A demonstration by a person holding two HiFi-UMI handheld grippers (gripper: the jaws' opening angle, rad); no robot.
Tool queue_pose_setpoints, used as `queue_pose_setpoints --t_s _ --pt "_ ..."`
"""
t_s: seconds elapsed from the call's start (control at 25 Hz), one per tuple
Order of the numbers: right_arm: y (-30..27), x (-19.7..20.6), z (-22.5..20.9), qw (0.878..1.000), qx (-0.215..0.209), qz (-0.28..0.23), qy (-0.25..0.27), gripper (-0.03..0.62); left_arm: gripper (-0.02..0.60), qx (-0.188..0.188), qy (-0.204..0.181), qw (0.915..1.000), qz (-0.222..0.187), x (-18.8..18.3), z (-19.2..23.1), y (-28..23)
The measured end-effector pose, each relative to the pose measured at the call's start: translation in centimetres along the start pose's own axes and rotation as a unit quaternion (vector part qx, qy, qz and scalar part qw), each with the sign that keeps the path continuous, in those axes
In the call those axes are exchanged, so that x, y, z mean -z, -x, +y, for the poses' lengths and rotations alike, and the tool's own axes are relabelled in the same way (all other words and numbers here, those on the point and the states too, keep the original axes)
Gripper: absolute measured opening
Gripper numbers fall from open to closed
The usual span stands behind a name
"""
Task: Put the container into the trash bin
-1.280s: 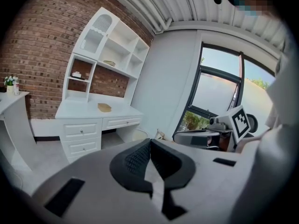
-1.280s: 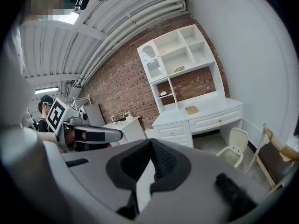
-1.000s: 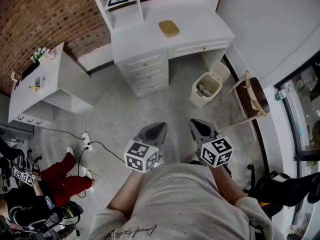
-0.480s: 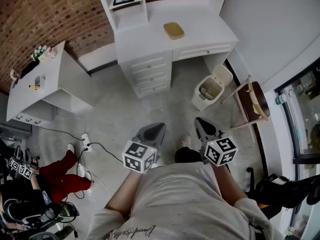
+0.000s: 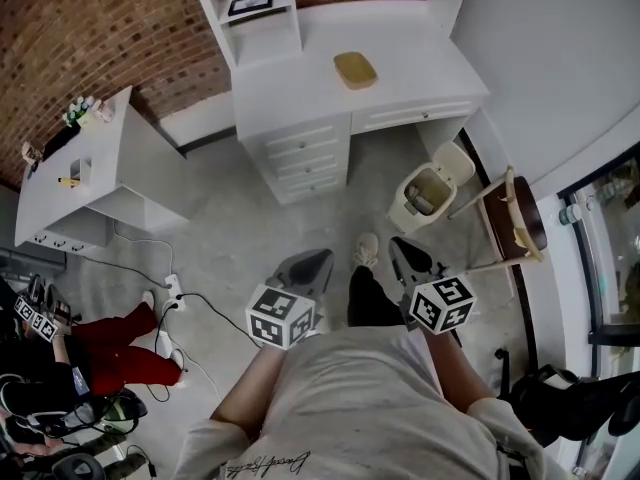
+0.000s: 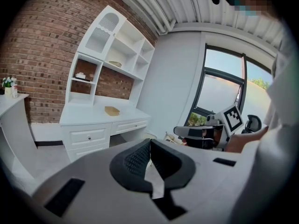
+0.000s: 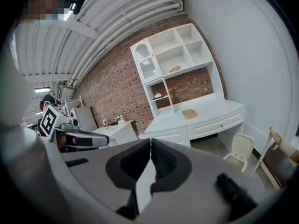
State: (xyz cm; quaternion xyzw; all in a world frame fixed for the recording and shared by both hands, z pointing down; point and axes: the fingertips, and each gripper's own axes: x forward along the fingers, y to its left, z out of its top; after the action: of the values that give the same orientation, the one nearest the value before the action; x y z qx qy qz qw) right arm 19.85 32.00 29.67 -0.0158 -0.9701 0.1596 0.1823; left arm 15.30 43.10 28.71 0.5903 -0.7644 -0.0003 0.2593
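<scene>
A flat tan container lies on the white desk; it also shows in the left gripper view and the right gripper view. The cream trash bin stands on the floor under the desk's right end with its lid up. My left gripper and right gripper are held side by side in front of my body, well short of desk and bin. Both are shut with nothing between their jaws.
A wooden chair stands right of the bin, by the window. A white side table sits at the left, with a power strip and cables on the floor. A person in red trousers sits low at the left. Shelves rise over the desk.
The desk, container and bin have slid lower and nearer in the head view as I step forward; my foot now shows between the grippers. Both grippers stay shut and level.
</scene>
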Motion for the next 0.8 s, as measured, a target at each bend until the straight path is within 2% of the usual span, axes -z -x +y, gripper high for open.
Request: queue_pose_setpoints --t_s 0.28,0.52,0.8 --pt "-5.8 -2.7 -6.1 1.0 -0.008 0.003 -0.01 0.029 0.017 0.0 0.0 1.0 0.005 -3.4 3.5 -7.0" --pt "-12.2 -7.5 -11.3 1.0 -0.026 0.011 0.006 0.028 0.017 -0.015 0.013 0.9998 0.005 -7.7 8.2 -13.1" --pt "-16.9 -12.2 -18.3 0.999 -0.038 0.022 0.018 0.029 0.017 -0.026 0.02 0.9995 -0.001 -12.5 11.1 -20.5"
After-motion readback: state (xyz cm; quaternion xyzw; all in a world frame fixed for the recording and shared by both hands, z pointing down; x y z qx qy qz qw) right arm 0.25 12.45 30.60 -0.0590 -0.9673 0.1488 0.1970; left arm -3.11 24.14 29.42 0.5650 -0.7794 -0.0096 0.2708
